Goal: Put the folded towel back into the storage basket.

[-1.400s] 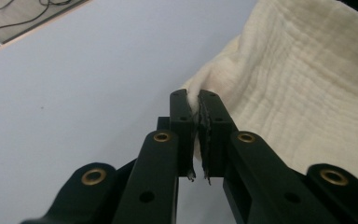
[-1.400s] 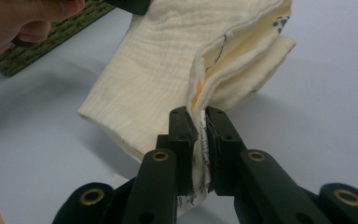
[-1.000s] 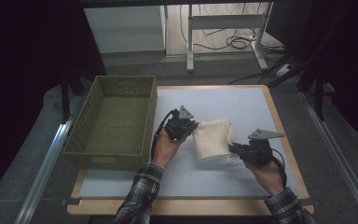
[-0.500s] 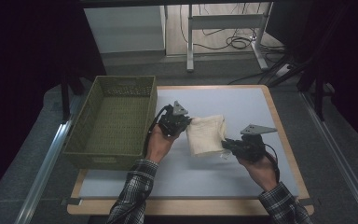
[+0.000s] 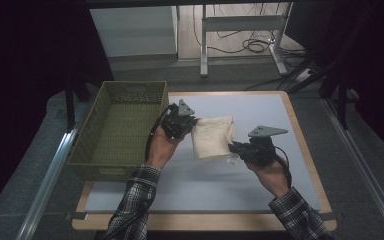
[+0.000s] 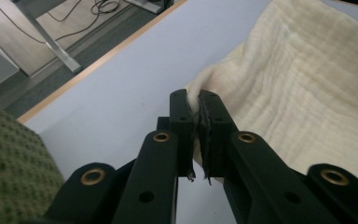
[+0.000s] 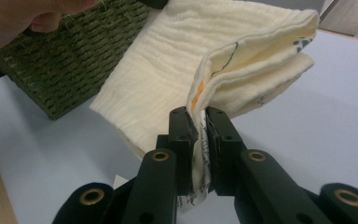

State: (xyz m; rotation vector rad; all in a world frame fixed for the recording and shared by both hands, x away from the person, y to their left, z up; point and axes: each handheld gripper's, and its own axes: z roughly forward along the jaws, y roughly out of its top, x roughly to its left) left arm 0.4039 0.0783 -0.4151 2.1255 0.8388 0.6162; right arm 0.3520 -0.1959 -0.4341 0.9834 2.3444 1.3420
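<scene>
A folded cream cloth (image 5: 211,136) hangs between both grippers above the pale table (image 5: 260,107). My left gripper (image 5: 192,124) is shut on the cloth's upper left corner; in the left gripper view the jaws pinch the cloth (image 6: 303,84) edge at the gripper (image 6: 196,100). My right gripper (image 5: 231,147) is shut on the lower right corner; the right gripper view has folded layers of cloth (image 7: 177,65) with small printed marks squeezed in the gripper (image 7: 199,119). The cloth is off the table surface.
A green woven basket (image 5: 121,131) stands empty at the left of the table, right beside the left hand (image 5: 161,150). Wooden table edges (image 5: 305,145) frame the pale mat. Desk legs and cables lie on the floor beyond.
Both grippers have risen with the cloth and shifted left toward the basket. The cloth has come up off the table and now hangs between them.
</scene>
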